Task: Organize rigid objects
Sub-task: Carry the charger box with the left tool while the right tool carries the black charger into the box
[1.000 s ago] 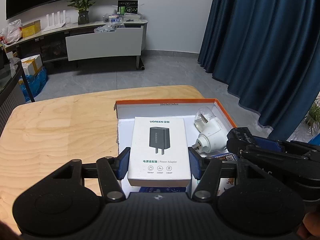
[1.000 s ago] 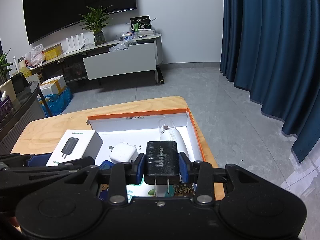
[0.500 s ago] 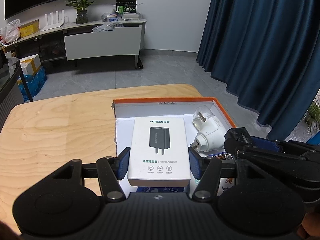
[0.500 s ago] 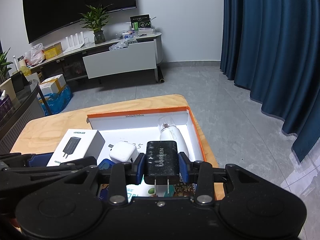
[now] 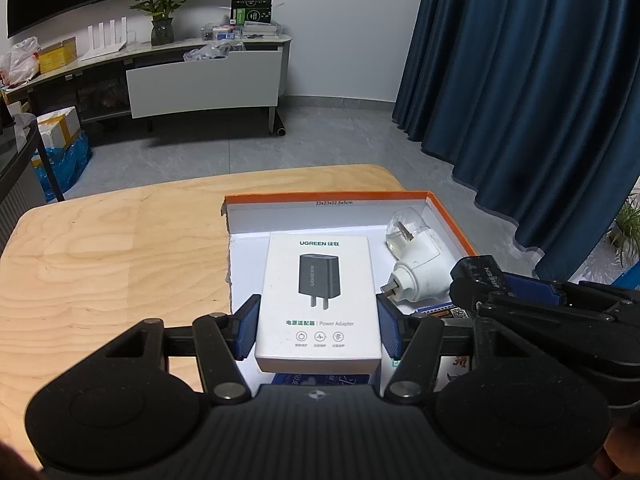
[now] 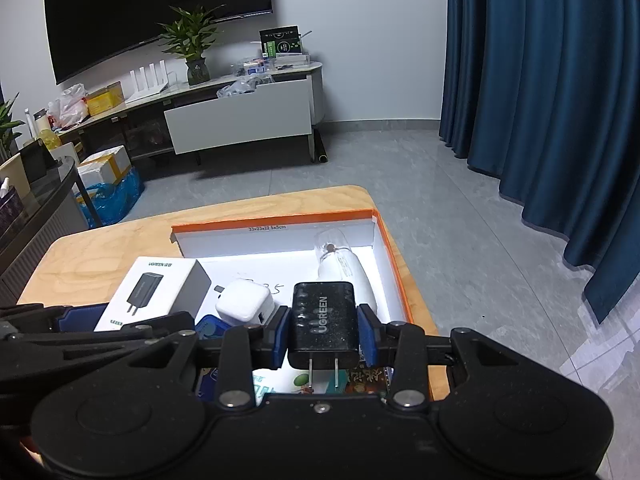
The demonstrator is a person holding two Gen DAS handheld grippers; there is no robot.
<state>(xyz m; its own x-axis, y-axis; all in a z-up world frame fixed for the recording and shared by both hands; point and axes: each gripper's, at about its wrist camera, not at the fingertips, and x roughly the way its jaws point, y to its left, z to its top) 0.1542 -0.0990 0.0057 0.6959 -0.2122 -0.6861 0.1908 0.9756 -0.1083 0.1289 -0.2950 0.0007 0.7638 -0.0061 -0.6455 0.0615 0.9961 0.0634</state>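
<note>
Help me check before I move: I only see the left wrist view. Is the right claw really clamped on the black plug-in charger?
Observer: Yes. Both blue pads of the right claw press the sides of the black UGREEN plug-in charger, above the orange-rimmed white cardboard box.
Operator: Which way do its prongs face?
Observer: The two metal prongs point back toward the handle.
Operator: Does the white UGREEN adapter carton hide anything from me?
Observer: Dark handwriting on the box floor, beside the white cube charger.
</note>
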